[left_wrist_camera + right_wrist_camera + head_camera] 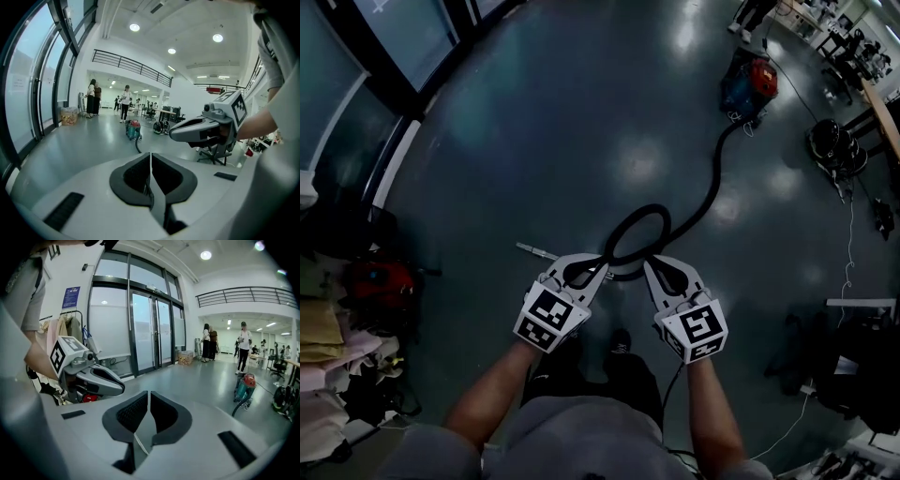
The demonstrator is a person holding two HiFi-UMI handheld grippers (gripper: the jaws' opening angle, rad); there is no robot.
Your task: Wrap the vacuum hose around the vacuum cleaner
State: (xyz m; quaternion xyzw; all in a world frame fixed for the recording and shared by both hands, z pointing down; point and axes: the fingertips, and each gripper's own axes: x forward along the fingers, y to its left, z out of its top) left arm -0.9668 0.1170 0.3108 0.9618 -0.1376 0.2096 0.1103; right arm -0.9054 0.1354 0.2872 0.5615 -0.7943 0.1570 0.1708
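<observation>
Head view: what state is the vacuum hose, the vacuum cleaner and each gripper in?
vacuum hose: on the floor, looped near the grippers, not wrapped.
vacuum cleaner: upright on the floor, hose leading to it.
left gripper: shut, empty.
right gripper: shut, empty.

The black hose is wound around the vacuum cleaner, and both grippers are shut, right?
No: the head view shows the hose trailing from the vacuum cleaner across the floor into a loop. The left gripper and right gripper are shut.
</observation>
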